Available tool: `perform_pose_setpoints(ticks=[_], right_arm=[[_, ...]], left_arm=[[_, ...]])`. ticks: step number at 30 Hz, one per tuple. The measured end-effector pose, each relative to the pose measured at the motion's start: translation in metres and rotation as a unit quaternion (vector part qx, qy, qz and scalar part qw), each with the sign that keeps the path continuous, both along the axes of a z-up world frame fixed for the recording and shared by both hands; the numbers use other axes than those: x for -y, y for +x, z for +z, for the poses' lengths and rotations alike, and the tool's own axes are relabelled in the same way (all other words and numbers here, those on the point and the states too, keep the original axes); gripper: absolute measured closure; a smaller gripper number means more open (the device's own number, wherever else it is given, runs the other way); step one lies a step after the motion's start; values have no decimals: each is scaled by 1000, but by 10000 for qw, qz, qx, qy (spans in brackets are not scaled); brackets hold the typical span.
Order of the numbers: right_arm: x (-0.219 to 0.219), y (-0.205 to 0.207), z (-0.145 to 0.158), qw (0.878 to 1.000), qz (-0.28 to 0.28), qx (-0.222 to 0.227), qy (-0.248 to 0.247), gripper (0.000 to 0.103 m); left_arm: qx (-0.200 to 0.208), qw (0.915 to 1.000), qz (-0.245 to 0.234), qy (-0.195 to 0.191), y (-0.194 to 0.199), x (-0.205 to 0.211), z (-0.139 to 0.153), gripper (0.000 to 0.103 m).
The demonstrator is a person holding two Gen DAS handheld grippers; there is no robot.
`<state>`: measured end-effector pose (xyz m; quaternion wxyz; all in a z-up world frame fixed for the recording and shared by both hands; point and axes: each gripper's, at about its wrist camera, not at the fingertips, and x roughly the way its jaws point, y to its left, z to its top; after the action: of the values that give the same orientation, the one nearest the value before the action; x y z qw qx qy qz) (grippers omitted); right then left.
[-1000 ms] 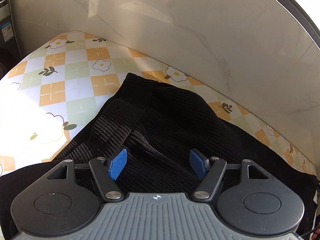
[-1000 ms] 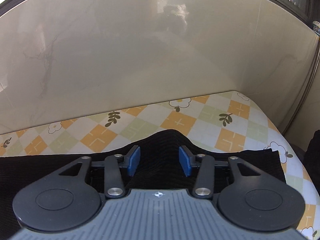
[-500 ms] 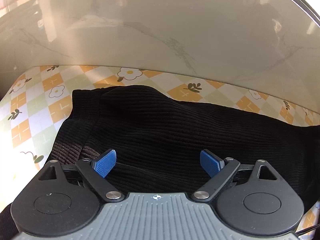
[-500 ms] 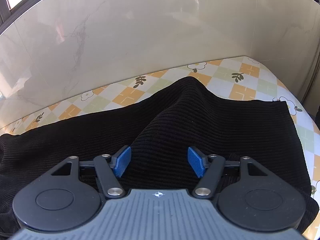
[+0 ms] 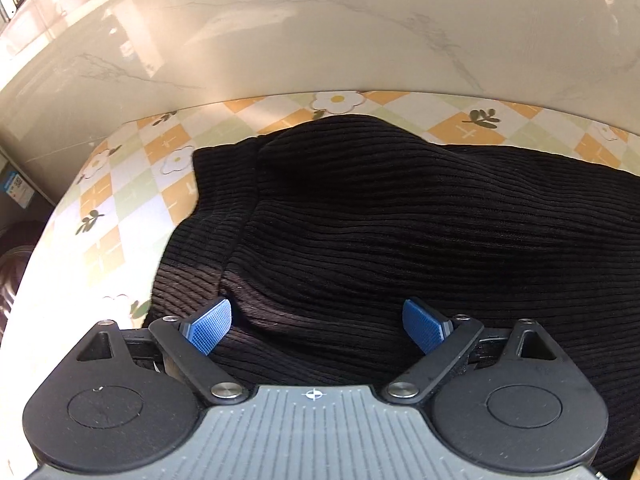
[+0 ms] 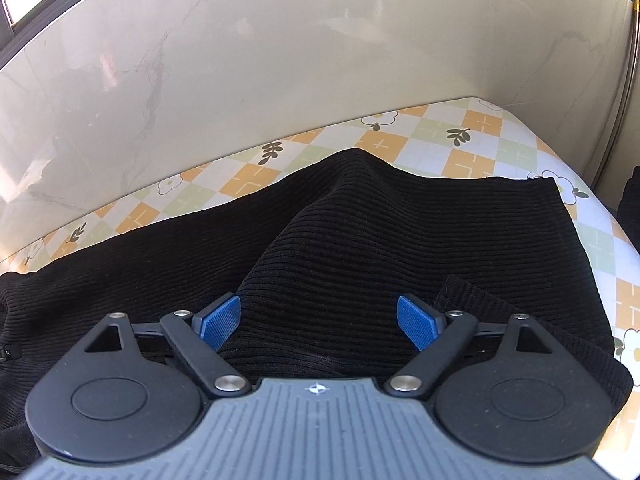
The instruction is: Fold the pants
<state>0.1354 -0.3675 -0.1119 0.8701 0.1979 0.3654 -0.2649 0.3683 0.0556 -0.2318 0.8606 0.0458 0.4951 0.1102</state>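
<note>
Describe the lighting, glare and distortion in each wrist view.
Left wrist view: sunlight washes out the checked cloth at left, the black pants lose detail. Right wrist view: glossy wall shows reflections; fisheye bends the table edge.

The pants point(image 5: 420, 220) are seen to be of black ribbed cloth, matt and finely corded. The surface point(image 5: 132, 184) is covered by a smooth printed sheet, faintly shiny where sunlit. The wall point(image 6: 280, 60) is faced with glossy, veined, marble-like panels. The left gripper point(image 5: 317, 322) is made of matt black plastic with a ridged grey housing, polished metal pivot pins and blue, finely textured pads point(image 5: 212, 326).
</note>
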Motion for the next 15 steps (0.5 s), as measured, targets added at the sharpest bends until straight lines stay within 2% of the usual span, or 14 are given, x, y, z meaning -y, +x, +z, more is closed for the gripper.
perform_pose_setpoints(ticks=[2,8,15], right_arm=[[-5,3,0,10000,52,11,32,16],[-31,16,-4,9992,400,-46,61,16],[-70,29,-14,9951,961,-160,159,16]], left_arm=[[10,9996,138,-226,-2,-12,2,8],[53,9984,533,-159,-10,-46,4,10],[102,9930,1171,-82,-23,-96,5,21]])
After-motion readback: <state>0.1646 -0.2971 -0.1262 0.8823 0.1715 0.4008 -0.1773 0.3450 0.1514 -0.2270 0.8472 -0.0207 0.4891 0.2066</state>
